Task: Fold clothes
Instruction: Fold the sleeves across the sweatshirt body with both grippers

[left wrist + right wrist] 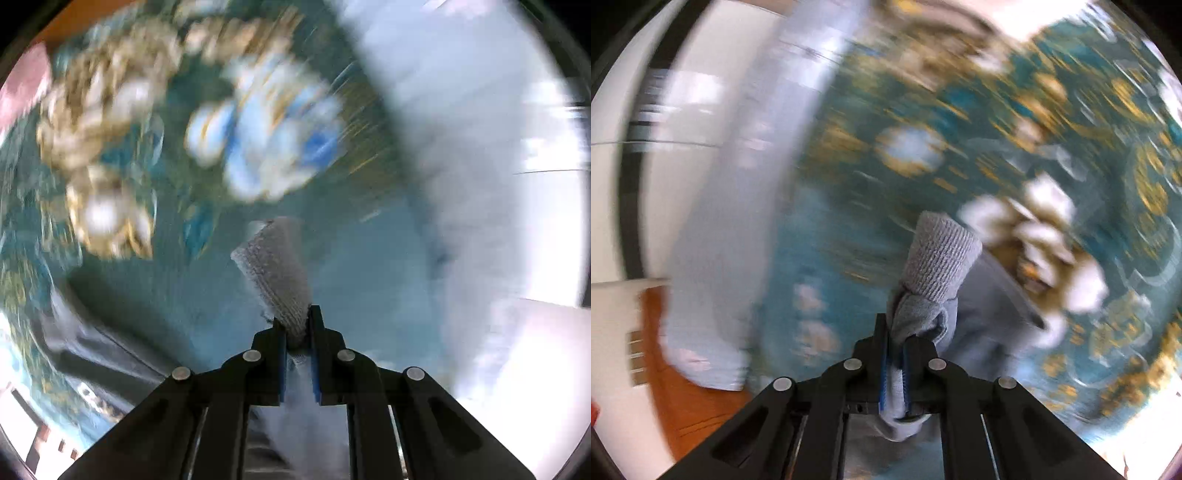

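Both hand-held grippers, left (297, 326) and right (895, 341), clamp grey ribbed cuffs (940, 254); soft, light, floppy knit—grip hems.

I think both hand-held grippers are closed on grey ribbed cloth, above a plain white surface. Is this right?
Not quite. The left hand-held gripper and the right hand-held gripper do clamp grey ribbed cloth, but the surface below is teal with gold and white flowers, as both wrist views show.

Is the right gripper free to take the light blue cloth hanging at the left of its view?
Probably not yet. The right gripper is shut on a grey ribbed cuff, so its jaws are occupied. The light blue cloth hangs apart from it, unobstructed, but the cuff must be released first.
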A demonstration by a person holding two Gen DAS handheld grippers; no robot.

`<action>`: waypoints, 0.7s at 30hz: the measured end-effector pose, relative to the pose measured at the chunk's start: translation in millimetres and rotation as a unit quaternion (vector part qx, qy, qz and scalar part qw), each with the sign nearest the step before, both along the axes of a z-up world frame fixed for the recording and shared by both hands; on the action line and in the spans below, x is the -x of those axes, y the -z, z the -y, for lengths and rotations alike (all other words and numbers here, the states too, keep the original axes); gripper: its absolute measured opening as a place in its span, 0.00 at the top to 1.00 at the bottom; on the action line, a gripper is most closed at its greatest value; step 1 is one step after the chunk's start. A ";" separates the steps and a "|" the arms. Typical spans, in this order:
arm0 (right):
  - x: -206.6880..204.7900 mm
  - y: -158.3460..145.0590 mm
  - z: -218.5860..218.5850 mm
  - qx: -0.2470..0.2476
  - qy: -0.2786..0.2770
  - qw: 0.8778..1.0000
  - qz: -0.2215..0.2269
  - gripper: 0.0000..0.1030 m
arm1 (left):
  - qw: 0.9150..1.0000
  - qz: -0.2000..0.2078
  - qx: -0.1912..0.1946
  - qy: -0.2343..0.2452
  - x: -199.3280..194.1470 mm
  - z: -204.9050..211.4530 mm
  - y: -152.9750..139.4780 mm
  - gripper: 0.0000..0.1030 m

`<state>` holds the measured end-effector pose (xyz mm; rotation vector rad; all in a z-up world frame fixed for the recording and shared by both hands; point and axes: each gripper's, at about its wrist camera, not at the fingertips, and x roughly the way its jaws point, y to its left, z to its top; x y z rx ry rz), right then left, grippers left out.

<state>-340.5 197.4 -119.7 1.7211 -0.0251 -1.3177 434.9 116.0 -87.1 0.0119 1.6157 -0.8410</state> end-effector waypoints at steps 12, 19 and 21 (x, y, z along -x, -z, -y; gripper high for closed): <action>-21.6 93.0 -46.6 -0.165 -0.038 0.985 -0.043 0.94 | 0.988 -0.025 -0.115 -0.102 -54.7 -196.5 141.2 0.90; -26.9 93.0 -43.5 -0.185 -0.052 0.979 -0.071 0.94 | 0.995 -0.020 -0.051 -0.087 -48.0 -214.5 120.3 0.90; -28.6 88.6 -40.4 -0.184 -0.055 0.978 -0.078 0.94 | 0.995 -0.021 -0.042 -0.084 -47.8 -219.2 116.8 0.90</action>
